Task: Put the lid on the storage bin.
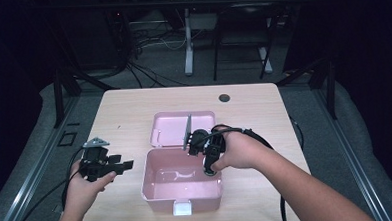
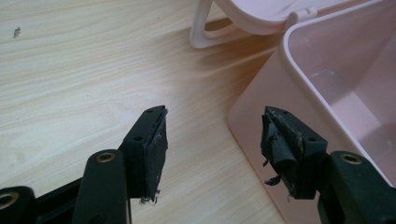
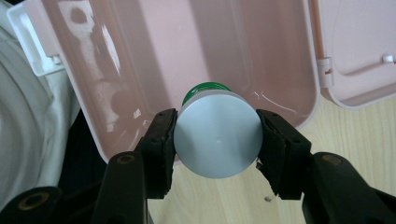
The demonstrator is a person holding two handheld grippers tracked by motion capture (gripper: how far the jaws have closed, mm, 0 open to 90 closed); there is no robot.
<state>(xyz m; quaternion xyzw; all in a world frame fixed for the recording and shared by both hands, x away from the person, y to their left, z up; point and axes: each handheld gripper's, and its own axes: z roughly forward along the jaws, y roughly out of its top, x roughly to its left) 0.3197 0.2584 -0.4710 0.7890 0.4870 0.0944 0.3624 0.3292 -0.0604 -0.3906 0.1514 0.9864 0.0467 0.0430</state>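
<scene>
The wooden counter [image 1: 134,108] carries a pink plastic box [image 1: 183,198] at its near middle, its hinged lid [image 1: 177,126] flung open and lying flat on the far side. The box's inside looks bare apart from reflections.

The right tongs [image 3: 217,140] hover over the box's right wall, pointing down into it, their jaws clamped on the silver cap of a green bottle [image 3: 217,137], one pad on each side of the cap. In the high view the bottle [image 1: 209,169] hangs just inside the box's right edge, above the floor of the box. The left tongs [image 2: 212,140] rest just left of the box, jaws wide with nothing between them, the right jaw close to the box's left wall.

The grip is on a smooth round cap, so the bottle could, I judge, twist or slide out if the hand tilts. Released from this height it may topple or bounce off the wall. The bottle also sits close to the right rim, and a knock there could shove the light box, which the left tongs are not steadying.
</scene>
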